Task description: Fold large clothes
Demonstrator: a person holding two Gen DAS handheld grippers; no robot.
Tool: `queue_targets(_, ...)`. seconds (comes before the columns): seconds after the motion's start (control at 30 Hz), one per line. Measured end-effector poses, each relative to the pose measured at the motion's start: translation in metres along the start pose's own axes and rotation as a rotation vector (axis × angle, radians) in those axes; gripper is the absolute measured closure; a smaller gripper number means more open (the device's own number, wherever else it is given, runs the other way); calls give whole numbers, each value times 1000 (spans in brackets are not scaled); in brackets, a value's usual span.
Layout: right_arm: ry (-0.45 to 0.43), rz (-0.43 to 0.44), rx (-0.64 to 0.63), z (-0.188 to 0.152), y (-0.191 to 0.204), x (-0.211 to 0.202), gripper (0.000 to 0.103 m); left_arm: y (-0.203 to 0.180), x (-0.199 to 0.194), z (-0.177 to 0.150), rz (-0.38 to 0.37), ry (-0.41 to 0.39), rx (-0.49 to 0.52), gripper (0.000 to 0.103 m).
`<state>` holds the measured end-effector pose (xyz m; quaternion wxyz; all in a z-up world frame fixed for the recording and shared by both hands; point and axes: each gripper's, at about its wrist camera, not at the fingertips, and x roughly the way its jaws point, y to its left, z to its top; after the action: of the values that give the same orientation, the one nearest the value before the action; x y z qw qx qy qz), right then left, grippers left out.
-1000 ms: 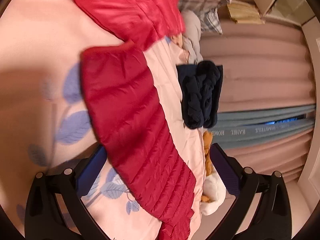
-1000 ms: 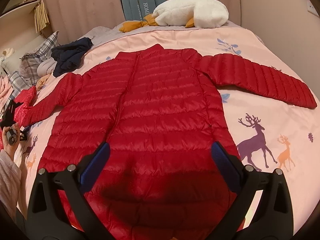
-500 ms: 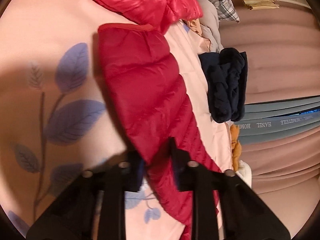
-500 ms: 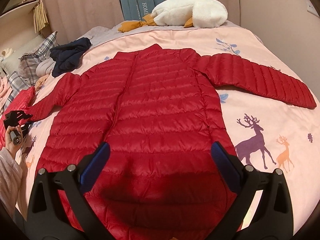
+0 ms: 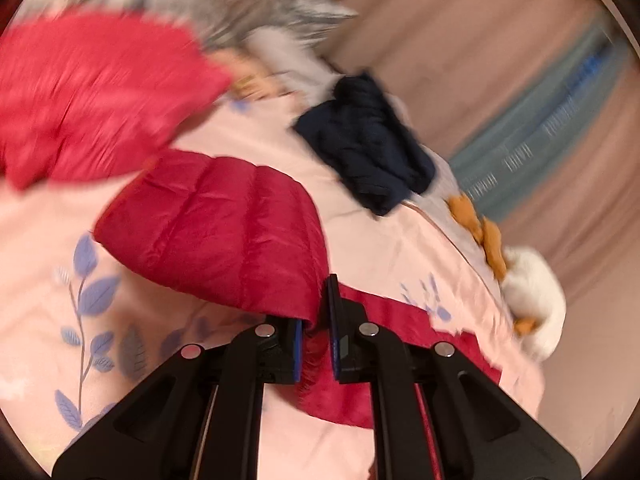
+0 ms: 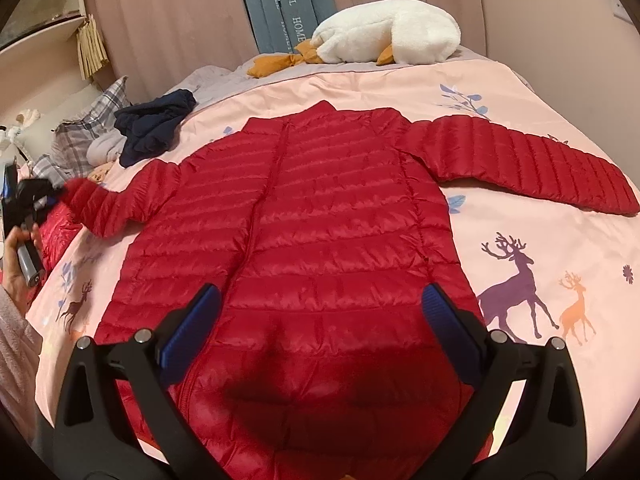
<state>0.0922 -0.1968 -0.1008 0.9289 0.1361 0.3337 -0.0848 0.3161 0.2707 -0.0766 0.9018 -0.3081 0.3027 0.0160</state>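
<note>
A red quilted puffer jacket (image 6: pixel 320 232) lies flat, front up, on the pink bedspread (image 6: pixel 540 248), both sleeves spread out. My left gripper (image 5: pixel 316 320) is shut on the jacket's left sleeve (image 5: pixel 224 232) near the cuff and lifts it off the bed; it shows at the far left of the right wrist view (image 6: pixel 44 196). My right gripper (image 6: pixel 320 320) is open and empty, hovering over the jacket's lower hem. The right sleeve (image 6: pixel 532 164) lies stretched to the right.
A dark navy garment (image 6: pixel 154 124) lies crumpled at the back left. A white plush goose (image 6: pixel 384 34) rests by the curtains. Plaid and grey clothes (image 6: pixel 84 140) pile at the left, with another red garment (image 5: pixel 88 96) near the lifted sleeve.
My left gripper has closed on the left sleeve and raised it off the bedspread, swinging towards the jacket body. My right gripper has stayed still and open.
</note>
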Motion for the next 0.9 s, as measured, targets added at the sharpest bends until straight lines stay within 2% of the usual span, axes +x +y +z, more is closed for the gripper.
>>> queue_targets(0.1,-1,17,6,-2,-3,-2,2,-45,-12,-9,-4,-15,145,93)
queue_targets(0.23,9,27,44,-7,-16,-6,2,-114,-18,-37,-44,6,330,93)
queue_targets(0.4,12,29,104,-11,-38,-14,2,-180,-14,-84,-104,57,478,93)
queue_targets(0.63,12,32,168,-15,-66,-21,2,-237,5,-151,-147,160,579,93)
queue_targets(0.77,28,42,191,-17,-76,-20,2,-250,16,-182,-139,227,627,93)
queue_targets(0.9,59,102,230,-16,-83,-15,2,-249,31,-203,-128,303,642,93)
